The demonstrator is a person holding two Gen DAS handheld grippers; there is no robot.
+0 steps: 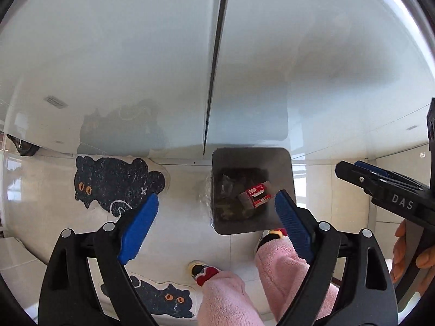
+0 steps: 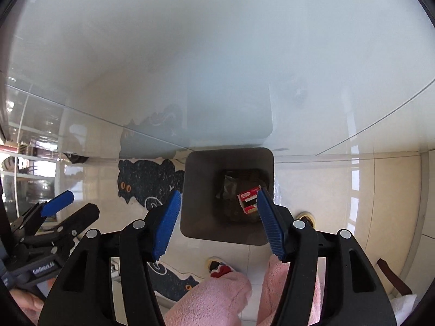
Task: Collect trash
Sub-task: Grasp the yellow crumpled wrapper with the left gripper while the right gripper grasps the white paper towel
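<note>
A grey square trash bin [image 1: 280, 168] [image 2: 195, 179] stands on the tiled floor against white cabinet fronts. Inside it, on dark rubbish, lies a red and white carton [image 1: 257, 196] [image 2: 248, 194]. My left gripper [image 1: 216, 196] hangs high above the bin's left edge, open, with nothing between its blue pads. My right gripper [image 2: 219, 193] hovers straight over the bin's mouth, also open and empty. One of the right gripper's fingers [image 1: 380, 182] shows at the right of the left wrist view. One of the left gripper's fingers [image 2: 58, 200] shows at the left of the right wrist view.
Two black cat-shaped mats [image 1: 114, 182] [image 1: 163, 298] lie on the floor left of the bin. A person's legs in pink fleece [image 1: 282, 269] and slippers [image 1: 202, 270] stand just in front of it. Crumpled clear plastic [image 1: 204, 194] sits at the bin's left side.
</note>
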